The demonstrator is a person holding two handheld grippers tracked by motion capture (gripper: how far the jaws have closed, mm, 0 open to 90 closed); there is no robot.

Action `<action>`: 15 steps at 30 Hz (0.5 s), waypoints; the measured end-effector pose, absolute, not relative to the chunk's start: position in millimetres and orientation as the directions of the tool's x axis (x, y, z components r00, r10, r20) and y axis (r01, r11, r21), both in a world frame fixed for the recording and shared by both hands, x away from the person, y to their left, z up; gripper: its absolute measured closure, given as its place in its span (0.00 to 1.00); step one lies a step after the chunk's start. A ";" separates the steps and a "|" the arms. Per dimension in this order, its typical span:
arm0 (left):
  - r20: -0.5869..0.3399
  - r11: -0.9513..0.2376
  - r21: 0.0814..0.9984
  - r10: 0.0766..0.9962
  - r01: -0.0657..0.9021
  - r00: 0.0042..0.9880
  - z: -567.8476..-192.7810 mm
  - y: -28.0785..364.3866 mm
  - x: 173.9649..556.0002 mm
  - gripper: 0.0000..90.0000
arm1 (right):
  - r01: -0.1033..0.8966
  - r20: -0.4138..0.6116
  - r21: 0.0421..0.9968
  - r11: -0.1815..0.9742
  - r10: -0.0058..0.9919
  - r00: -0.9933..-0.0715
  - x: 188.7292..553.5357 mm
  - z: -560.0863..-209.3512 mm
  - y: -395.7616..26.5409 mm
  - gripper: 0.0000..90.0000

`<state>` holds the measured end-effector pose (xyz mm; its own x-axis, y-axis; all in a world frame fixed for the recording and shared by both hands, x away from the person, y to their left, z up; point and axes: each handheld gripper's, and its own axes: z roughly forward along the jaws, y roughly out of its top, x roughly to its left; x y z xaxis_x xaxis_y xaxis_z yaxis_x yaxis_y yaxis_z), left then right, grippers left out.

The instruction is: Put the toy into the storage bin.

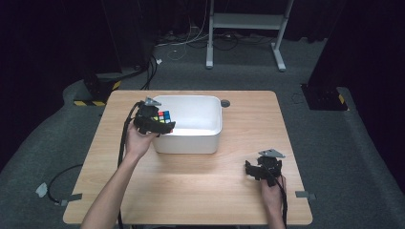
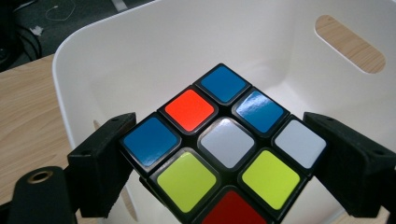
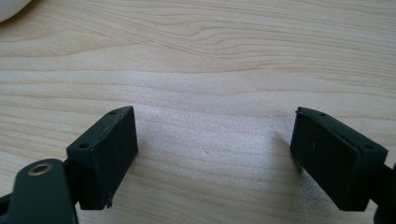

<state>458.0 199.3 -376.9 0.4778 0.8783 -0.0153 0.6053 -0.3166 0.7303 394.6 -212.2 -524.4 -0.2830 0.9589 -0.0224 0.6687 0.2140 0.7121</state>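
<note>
High view: left gripper (image 1: 160, 125) holds cube (image 1: 164, 116) over white bin's (image 1: 191, 141) left rim. Left gripper view: jaws clamp cube (image 2: 219, 149) (corner-on). Right gripper view: right gripper (image 3: 215, 158) jaws wide apart, empty, above wooden surface (image 3: 210, 56).

In the left gripper view the puzzle cube (image 2: 219, 149) is cut off at the bottom edge, its lower faces hidden between the jaws, while in the high view its stickers are too small to resolve and the white bin (image 1: 210, 136) wall conceals the bin's near floor.
</note>
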 end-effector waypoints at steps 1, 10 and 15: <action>-0.009 -0.323 0.727 0.878 0.605 0.479 -377.3 201.1 458.1 0.15 | 0.669 -0.023 0.712 0.214 0.959 -0.283 394.6 -524.4 -212.2 0.16; -0.008 -0.314 0.731 0.884 0.605 0.468 -376.3 206.5 456.2 0.15 | 0.669 -0.022 0.712 0.214 0.959 -0.283 394.6 -524.4 -212.2 0.16; -0.012 -0.307 0.732 0.887 0.608 0.461 -378.6 209.7 455.6 0.15 | 0.669 -0.022 0.712 0.214 0.959 -0.283 394.6 -524.4 -212.1 0.16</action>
<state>455.6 209.7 -378.6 0.4611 0.8873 -0.0116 0.6084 -0.3066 0.7320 394.6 -212.1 -524.4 -0.2832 0.9588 -0.0219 0.6685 0.2137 0.7123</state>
